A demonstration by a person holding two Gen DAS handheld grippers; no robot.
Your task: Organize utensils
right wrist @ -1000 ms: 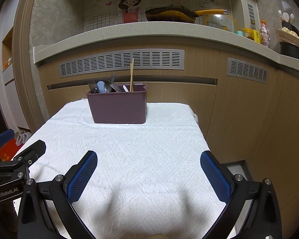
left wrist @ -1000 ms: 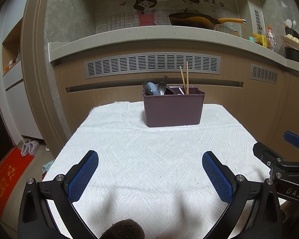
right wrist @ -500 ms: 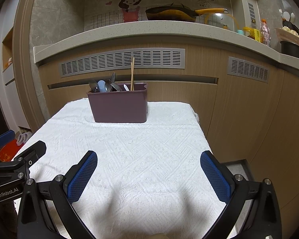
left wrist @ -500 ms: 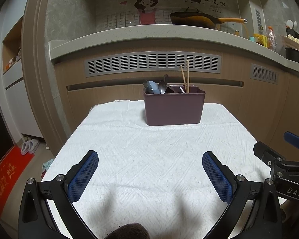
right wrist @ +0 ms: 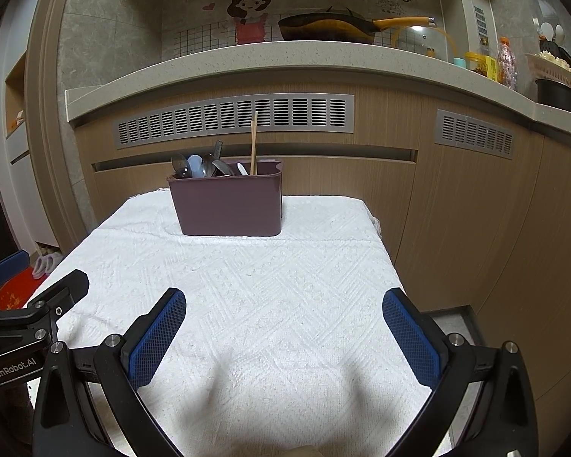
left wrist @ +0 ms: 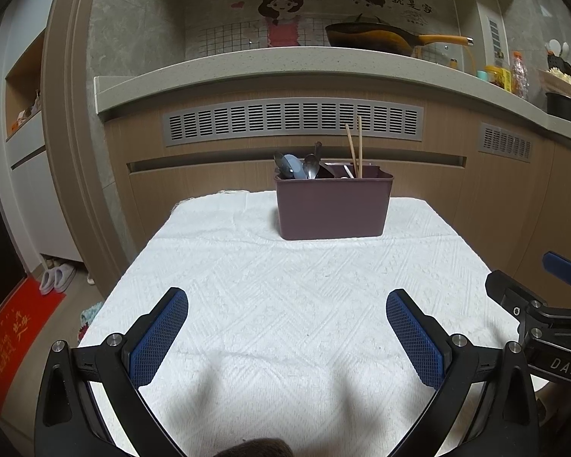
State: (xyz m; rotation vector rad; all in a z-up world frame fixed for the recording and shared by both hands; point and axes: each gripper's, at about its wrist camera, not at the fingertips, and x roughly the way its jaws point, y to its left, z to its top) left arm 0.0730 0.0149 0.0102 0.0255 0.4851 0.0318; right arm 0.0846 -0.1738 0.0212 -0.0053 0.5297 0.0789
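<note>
Both sets of jaws wide apart, nothing between them. Left gripper (left wrist: 286, 325) and right gripper (right wrist: 284, 323) sit low centre of their frames over the near end of the white textured cloth (left wrist: 285, 285).

Task item: maroon utensil caddy (left wrist: 333, 205) stands upright mid-frame, far end of the cloth, well apart from both my grippers. Metal spoons (left wrist: 310, 165) and a pale blue spoon (left wrist: 293, 163) poke out at its left end; two wooden chopsticks (left wrist: 356, 144) stand right of them. In the right view the chopsticks (right wrist: 253, 141) line up as one. Can't see internal dividers clearly enough to say which compartment holds what.

Step, my read: no loose utensils visible on the cloth, so sorting looks done or nearly so; I'm parked clear. If more is needed, the next move means reaching forward to the caddy and pinching a handle from above. Thin chopsticks need a centred, narrow close.

Readable text:
- "DAS" on the right gripper body, lower right of left view (left wrist: 563, 367).
- "GenRobot.AI" on the left gripper body, lower left of right view (right wrist: 13, 367).
- Chinese characters on the cartoon wall sticker (left wrist: 399, 0), top right; too small to transcribe reliably.
- Red floor mat (left wrist: 15, 335), lower left, has gold characters, not legible.

Wok with orange handle (left wrist: 380, 36) on the countertop above.
</note>
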